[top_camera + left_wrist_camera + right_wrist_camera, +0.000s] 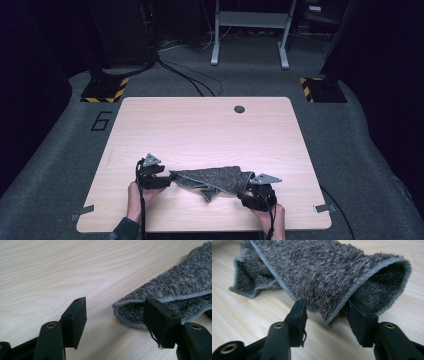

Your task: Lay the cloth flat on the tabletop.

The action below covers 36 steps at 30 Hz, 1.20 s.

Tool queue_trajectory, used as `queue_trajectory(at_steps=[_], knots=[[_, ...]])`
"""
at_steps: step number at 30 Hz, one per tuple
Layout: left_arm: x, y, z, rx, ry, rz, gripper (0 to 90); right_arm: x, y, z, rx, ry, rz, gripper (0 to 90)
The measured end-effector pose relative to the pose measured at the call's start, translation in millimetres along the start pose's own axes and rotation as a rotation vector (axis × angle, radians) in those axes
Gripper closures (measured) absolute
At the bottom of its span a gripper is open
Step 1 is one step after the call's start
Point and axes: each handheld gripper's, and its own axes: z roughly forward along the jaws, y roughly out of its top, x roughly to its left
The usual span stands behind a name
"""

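A grey fluffy towel [215,179] lies crumpled near the table's front edge, between the two grippers. My left gripper [169,178] is at its left end. In the left gripper view the jaws [116,310] stand apart, with the towel's hemmed corner [130,312] just beyond the right jaw and untouched. My right gripper [248,188] is at the towel's right end. Its jaws [327,308] are apart, and a raised fold of the towel [324,272] hangs between them and over the right jaw. The pads do not press on it.
The light wooden table [200,125] has a round cable hole [239,109] near its far edge. Bits of tape [82,212] mark its front corners. Dark carpet, cables and a metal frame [250,30] lie beyond the table.
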Motion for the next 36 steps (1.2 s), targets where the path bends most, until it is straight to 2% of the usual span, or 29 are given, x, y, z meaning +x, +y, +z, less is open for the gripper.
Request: queue_trajectory(at_steps=[1,2,4,6,8,14,20,21,22,23,25,28,32,33,36], knots=[[1.1,0.2,1.6,0.014,-0.01,0.004,35.3,-0.5,-0.4,3.0,0.002,0.003,0.009,51.7],[1.4,-0.2,2.9,0.016,-0.013,0.001,37.5,-1.7,-0.7,6.7,0.006,-0.004,0.008,57.0],[2.3,-0.2,5.3,0.028,-0.019,0.009,39.6,-2.9,-0.9,9.4,0.008,-0.008,0.006,61.7],[1.8,0.2,6.6,0.018,-0.018,0.005,41.6,-3.0,-0.8,10.3,0.011,-0.008,0.006,64.6],[1.4,1.5,7.0,0.014,-0.014,0.024,42.8,-2.4,-0.1,11.5,0.015,-0.012,-0.002,69.0],[4.3,1.2,12.6,0.032,-0.029,0.002,40.4,-0.1,0.6,15.2,0.019,-0.009,-0.036,81.9],[1.2,3.6,19.1,0.041,-0.034,0.03,43.5,1.9,2.0,14.3,0.018,-0.01,-0.053,86.5],[0.3,3.7,20.0,0.036,-0.03,0.036,45.5,1.7,2.7,12.9,0.013,-0.009,-0.053,86.8],[-1.1,4.1,20.3,0.039,-0.028,0.042,51.4,1.2,3.7,10.0,0.007,-0.01,-0.054,87.1],[-3.0,4.5,20.7,0.044,-0.009,0.06,51.4,1.2,3.7,10.0,0.007,-0.01,-0.054,87.1],[-7.5,5.7,21.7,0.057,0.049,0.101,62.0,0.2,4.8,6.1,-0.007,-0.01,-0.045,87.3],[-7.8,6.0,21.9,0.055,0.061,0.102,73.3,-0.7,6.3,-0.1,-0.024,-0.013,-0.044,87.4],[-9.3,5.1,22.1,0.05,0.054,0.091,85.0,-1.1,8.7,-8.5,-0.048,-0.012,-0.043,87.4],[-10.7,4.5,22.8,0.042,0.063,0.108,87.0,-1.7,9.2,-9.4,-0.054,-0.014,-0.048,87.3],[-12.4,3.3,22.5,0.036,0.069,0.108,88.1,-2.5,11.8,-14.9,-0.068,-0.017,-0.05,87.0]])
